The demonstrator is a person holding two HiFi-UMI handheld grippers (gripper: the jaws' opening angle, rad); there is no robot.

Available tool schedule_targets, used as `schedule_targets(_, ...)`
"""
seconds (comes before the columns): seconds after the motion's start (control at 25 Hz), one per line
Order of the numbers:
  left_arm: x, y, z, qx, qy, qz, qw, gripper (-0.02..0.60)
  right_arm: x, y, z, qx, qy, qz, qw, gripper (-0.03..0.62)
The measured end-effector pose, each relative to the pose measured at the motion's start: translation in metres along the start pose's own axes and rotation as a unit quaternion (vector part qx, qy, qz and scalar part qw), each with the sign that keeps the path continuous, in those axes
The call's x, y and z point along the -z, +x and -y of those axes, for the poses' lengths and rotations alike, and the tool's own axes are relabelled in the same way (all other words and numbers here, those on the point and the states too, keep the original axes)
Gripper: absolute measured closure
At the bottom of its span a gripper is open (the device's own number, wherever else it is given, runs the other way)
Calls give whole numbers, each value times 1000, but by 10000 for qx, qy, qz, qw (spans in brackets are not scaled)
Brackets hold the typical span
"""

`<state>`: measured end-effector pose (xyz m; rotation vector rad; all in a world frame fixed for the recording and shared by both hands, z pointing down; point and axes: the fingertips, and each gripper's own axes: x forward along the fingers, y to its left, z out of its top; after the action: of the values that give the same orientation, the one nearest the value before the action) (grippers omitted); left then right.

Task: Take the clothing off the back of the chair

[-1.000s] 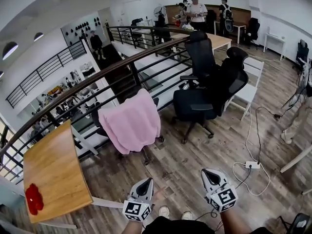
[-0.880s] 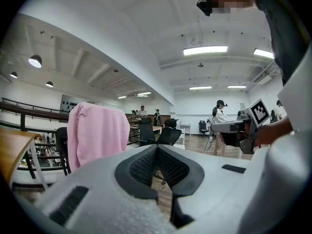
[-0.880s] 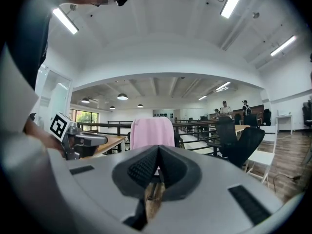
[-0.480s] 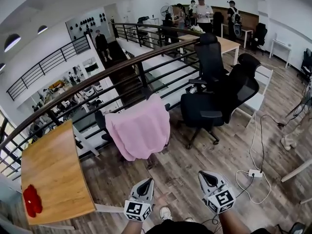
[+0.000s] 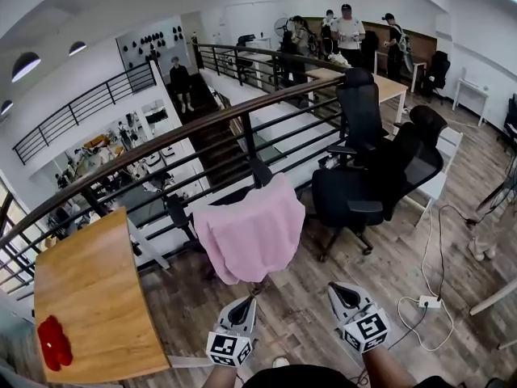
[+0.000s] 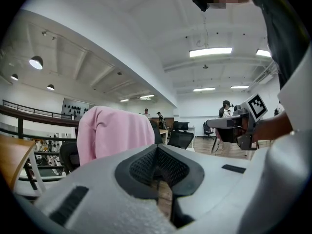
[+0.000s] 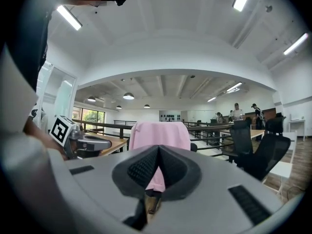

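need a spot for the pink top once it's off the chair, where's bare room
The wooden table is mostly bare, from the railing side down to the red object at its near corner. Bare floor lies between the pink clothing and the black office chairs. Crowded: right of them, a power strip and its cord.

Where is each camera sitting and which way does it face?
Head view: on the person's head, looking steeply down at the pink garment; left gripper and right gripper show below.
Left gripper view: on that gripper, level along its shut jaws; pink garment ahead-left, right gripper at right.
Right gripper view: on that gripper, level along its shut jaws; pink garment straight ahead, left gripper at left.
Shared: all three see the pink garment.
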<state>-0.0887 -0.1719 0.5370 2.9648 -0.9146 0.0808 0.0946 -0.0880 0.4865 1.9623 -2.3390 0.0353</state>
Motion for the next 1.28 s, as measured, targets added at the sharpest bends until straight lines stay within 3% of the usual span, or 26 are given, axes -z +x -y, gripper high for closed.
schedule_targets(0.44, -12, -7, -87, -184, -46, 6, 9998, 566, -27, 75, -29, -89, -164, -12, 9998, 592)
schedule_targets(0.72, -11, 10, -111, -388, 141, -121, 9991, 566, -21, 112, -6, -236, -119, -35, 9996, 591)
schedule_targets(1.12, -10, 64, -144, -1389, 37, -80, 9903, 566, -19, 183, 74, -877, -232, -12, 9959, 591)
schedule_targets(1.28, -17, 67, -166, -1842, -13, 65, 9829, 566, -20, 214, 100, -1025, -295, 51, 9943, 591)
